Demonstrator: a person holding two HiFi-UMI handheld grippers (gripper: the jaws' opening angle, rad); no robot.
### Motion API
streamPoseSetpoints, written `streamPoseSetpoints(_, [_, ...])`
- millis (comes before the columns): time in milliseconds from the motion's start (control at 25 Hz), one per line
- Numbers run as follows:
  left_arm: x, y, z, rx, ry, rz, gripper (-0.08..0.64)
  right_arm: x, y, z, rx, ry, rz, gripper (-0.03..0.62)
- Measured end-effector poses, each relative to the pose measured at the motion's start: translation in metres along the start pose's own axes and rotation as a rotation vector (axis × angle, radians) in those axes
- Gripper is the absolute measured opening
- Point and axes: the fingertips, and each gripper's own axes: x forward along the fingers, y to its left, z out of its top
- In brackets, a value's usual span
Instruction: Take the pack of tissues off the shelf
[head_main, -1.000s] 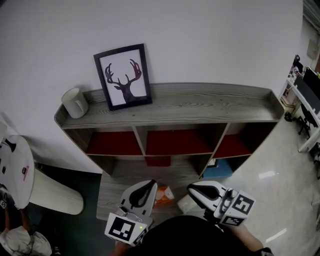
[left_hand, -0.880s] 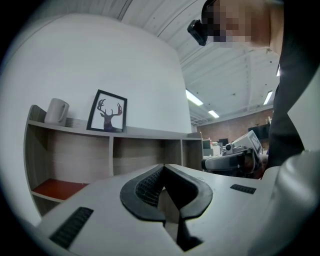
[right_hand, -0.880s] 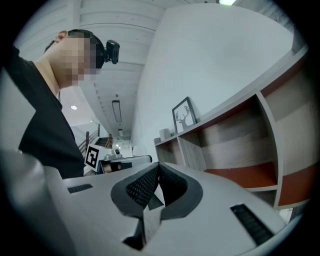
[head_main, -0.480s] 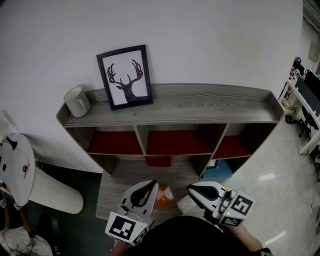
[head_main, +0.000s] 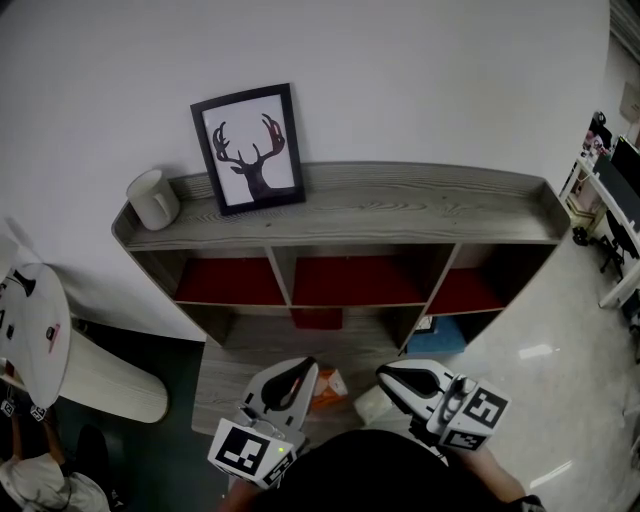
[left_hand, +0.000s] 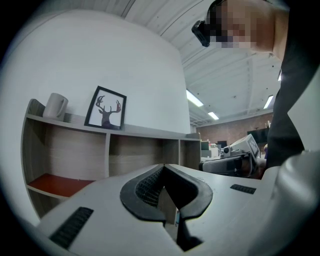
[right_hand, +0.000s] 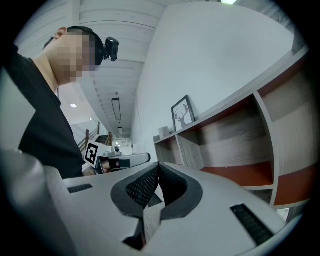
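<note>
Both grippers are held low in front of the shelf (head_main: 420, 205), side by side, with an orange pack (head_main: 328, 387) showing between them. The pack seems to lie on the shelf's grey bottom board (head_main: 240, 370), near its front edge. The head view does not settle whether it rests fully on the board.

The left gripper (head_main: 303, 366) is the nearer of the two, and the pack sits just to the right of its tip, partly hidden behind it. The right gripper (head_main: 384, 373) stands a little farther off, on the pack's other side. With so much of the pack covered, its long axis cannot be told.

Each gripper's own view shows its jaws together at the tips with nothing between them, both the left (left_hand: 163, 170) and the right (right_hand: 158, 167). Both views look up along the shelf's upper compartments toward the frame (left_hand: 105, 108) and the mug (left_hand: 55, 106), and the pack appears in neither. It therefore lies below and ahead of where the jaws point. By my reading, any grasp would call for a gripper to tip down and part its jaws, and the left has the shorter way.
</note>
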Motion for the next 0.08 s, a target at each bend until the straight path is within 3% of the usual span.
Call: streamPoseSetpoints(80, [0.0008,0.0011,-0.0022,-0.010,0.005,-0.001,0.014,0.0003,-0.0004,-0.0006,0.001,0.001,0.002,0.017])
